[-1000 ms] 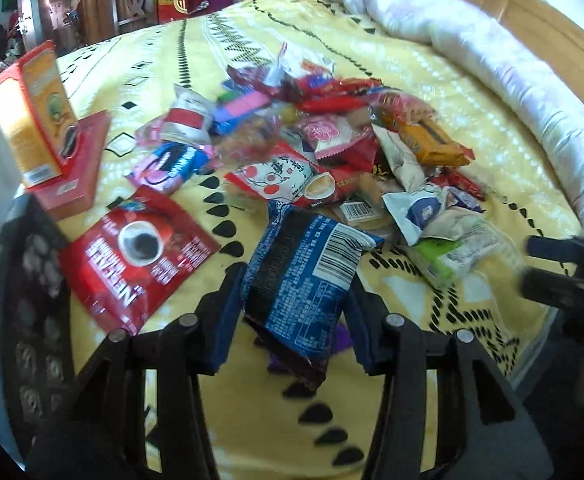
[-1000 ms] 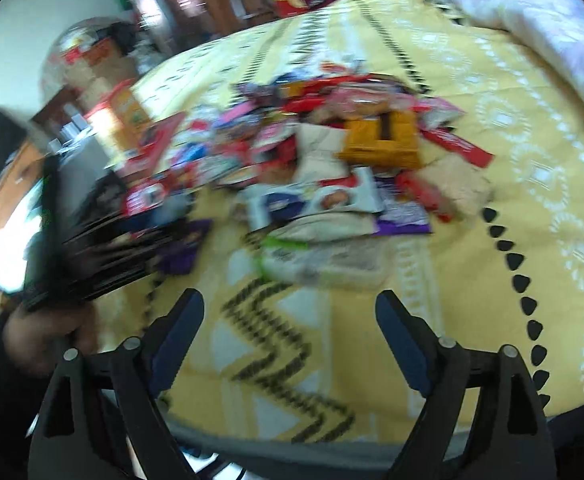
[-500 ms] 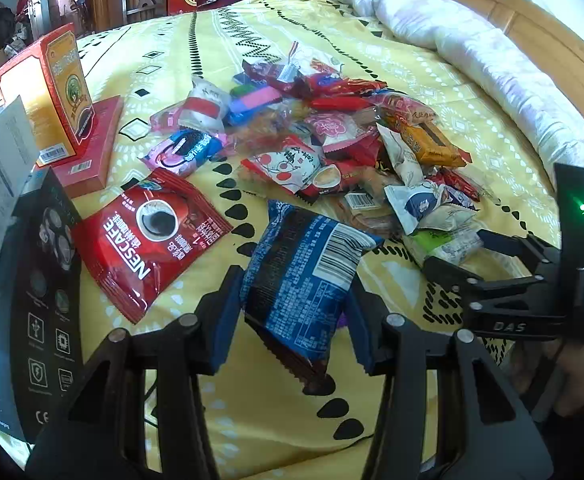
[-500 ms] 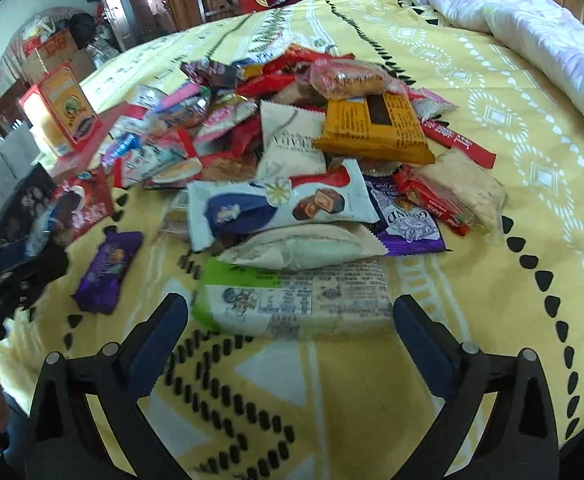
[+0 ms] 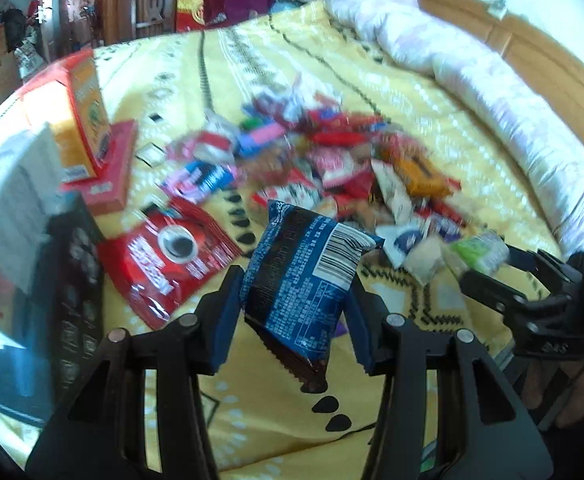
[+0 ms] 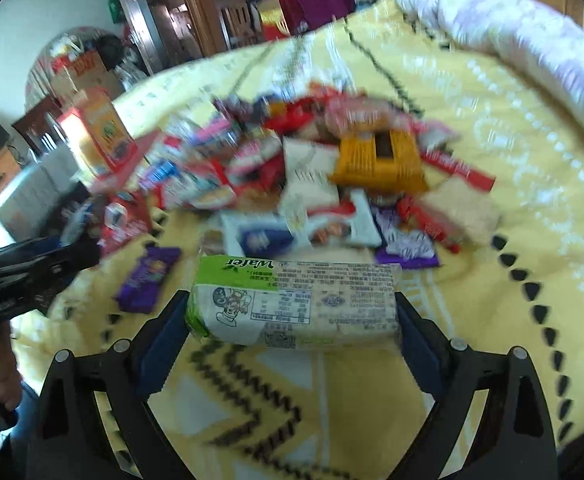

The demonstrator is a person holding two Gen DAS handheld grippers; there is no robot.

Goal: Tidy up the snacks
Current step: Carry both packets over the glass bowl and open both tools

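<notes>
My left gripper (image 5: 293,320) is shut on a blue snack packet (image 5: 303,276) with a white barcode, held above the yellow bedspread (image 5: 260,412). My right gripper (image 6: 292,336) is shut on a green and white wafer pack (image 6: 295,306), gripped by its two ends and lifted off the bed. That pack also shows in the left wrist view (image 5: 477,250) at the right. A heap of mixed snack packets (image 6: 323,172) lies on the bed beyond both grippers. A purple packet (image 6: 148,276) lies to the left of the wafer pack.
A red Nescafe bag (image 5: 172,256) lies left of the blue packet. An orange box (image 5: 68,116) stands on a red box (image 5: 108,176) at the left, with a black box (image 5: 72,280) nearer. A rolled white quilt (image 5: 471,64) and wooden headboard (image 5: 551,60) bound the right side.
My right gripper moved forward, closed on the wafer pack and lifted it. My left gripper still holds the blue packet and has shifted slightly.
</notes>
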